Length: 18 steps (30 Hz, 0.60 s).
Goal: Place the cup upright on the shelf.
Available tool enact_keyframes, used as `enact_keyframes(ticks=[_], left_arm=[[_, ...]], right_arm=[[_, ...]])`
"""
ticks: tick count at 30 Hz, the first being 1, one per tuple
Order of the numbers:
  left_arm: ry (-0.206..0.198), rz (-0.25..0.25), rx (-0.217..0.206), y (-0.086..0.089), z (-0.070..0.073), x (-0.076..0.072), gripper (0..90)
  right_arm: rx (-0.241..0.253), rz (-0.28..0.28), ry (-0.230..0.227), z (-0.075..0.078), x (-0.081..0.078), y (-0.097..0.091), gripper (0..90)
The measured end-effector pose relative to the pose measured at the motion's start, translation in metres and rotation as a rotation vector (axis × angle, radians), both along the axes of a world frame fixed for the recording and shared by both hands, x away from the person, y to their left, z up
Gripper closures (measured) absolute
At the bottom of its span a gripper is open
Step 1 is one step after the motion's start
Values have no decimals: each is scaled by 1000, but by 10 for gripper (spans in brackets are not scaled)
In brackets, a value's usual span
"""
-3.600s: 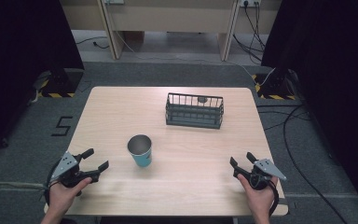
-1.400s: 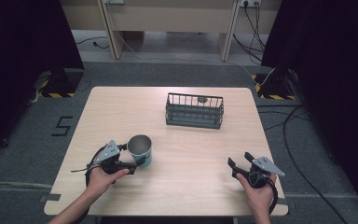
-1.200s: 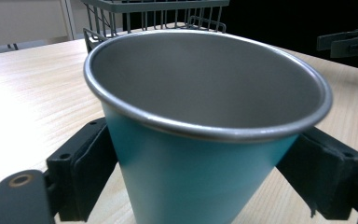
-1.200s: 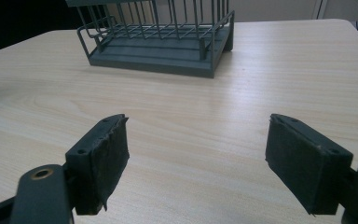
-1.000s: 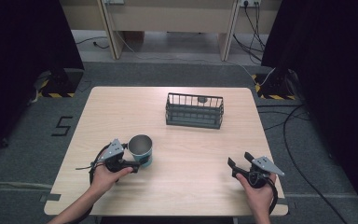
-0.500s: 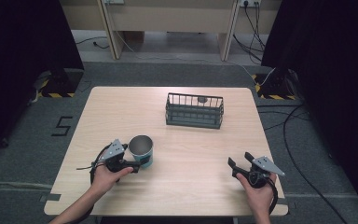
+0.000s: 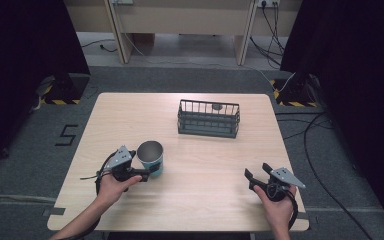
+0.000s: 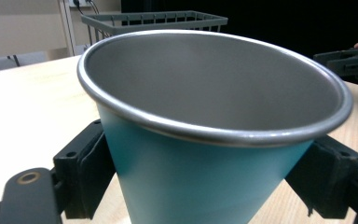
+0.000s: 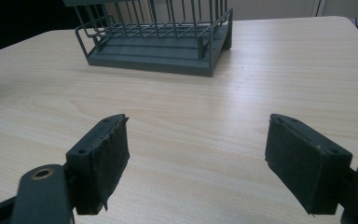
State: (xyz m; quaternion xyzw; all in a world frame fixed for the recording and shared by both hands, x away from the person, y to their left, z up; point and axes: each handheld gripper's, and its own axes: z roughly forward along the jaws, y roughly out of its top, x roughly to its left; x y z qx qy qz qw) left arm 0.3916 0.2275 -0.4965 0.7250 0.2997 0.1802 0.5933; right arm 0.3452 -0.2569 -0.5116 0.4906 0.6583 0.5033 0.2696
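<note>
A teal cup (image 7: 150,156) with a bare metal inside stands upright on the wooden table (image 7: 130,115), left of centre near the front. My left gripper (image 7: 148,173) comes at it from the left and is shut on the cup's lower wall. In the left gripper view the cup (image 8: 205,186) sits between both black pads (image 8: 86,170), which press its sides. My right gripper (image 7: 256,170) rests at the front right, open, with bare table between its pads (image 9: 107,154).
A dark grey wire basket (image 7: 208,118) stands at the back of the table, right of centre, with a small round object inside at its far side. From the right gripper view the basket (image 9: 168,42) lies straight ahead. Cables run over the floor beyond.
The left gripper came from the table's front left corner over to the cup and its jaws closed round it. Over the last second nothing has moved. The right gripper has kept still.
</note>
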Motion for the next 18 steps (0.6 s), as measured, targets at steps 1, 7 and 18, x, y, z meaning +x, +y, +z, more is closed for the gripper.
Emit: enact_keyframes(ticks=[1,7,18], left_arm=[[-2,2,-1,0,1,1,159],[-22,7,-8,0,12,7,159],[-48,7,-12,-5,28,19,159]], right_arm=[[0,-1,0,0,0,0,223],[1,0,1,0,0,0,224],[1,0,1,0,0,0,226]])
